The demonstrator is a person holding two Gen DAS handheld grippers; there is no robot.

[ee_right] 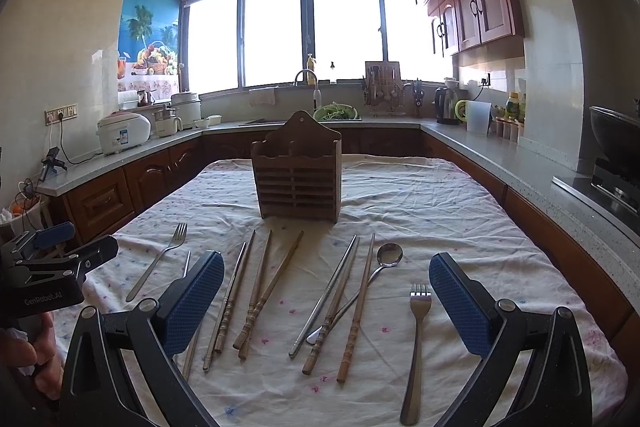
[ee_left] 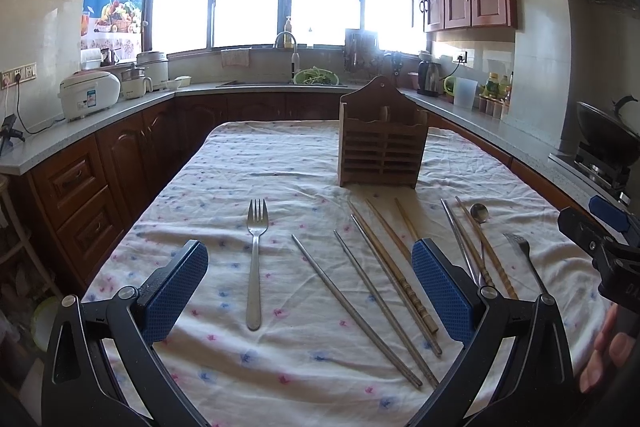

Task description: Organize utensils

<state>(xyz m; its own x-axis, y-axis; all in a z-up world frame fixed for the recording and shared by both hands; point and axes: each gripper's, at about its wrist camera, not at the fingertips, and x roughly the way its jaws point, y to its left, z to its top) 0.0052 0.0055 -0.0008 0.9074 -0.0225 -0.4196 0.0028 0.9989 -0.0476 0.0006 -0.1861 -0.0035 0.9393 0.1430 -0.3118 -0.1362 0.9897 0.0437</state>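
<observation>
A slatted wooden utensil holder [ee_left: 382, 151] [ee_right: 298, 179] stands upright on the cloth-covered table [ee_left: 240, 171] [ee_right: 440, 199]. In front of it lie a steel fork [ee_left: 254, 259] [ee_right: 158, 263], several wooden and metal chopsticks [ee_left: 396, 283] [ee_right: 264, 291], a spoon [ee_left: 479, 213] [ee_right: 389, 254] and a second fork [ee_left: 524, 259] [ee_right: 418, 339]. My left gripper [ee_left: 310, 291] hovers open above the near table, holding nothing. My right gripper [ee_right: 326, 301] is open too, over the chopsticks and spoon, and is empty.
Counters run round the table on three sides: a rice cooker [ee_left: 90, 93] on the left, a sink with a green bowl [ee_left: 316, 77] at the back, a kettle [ee_left: 430, 79] and a wok on a stove [ee_left: 608, 139] on the right. A hand [ee_left: 608, 351] grips the right gripper.
</observation>
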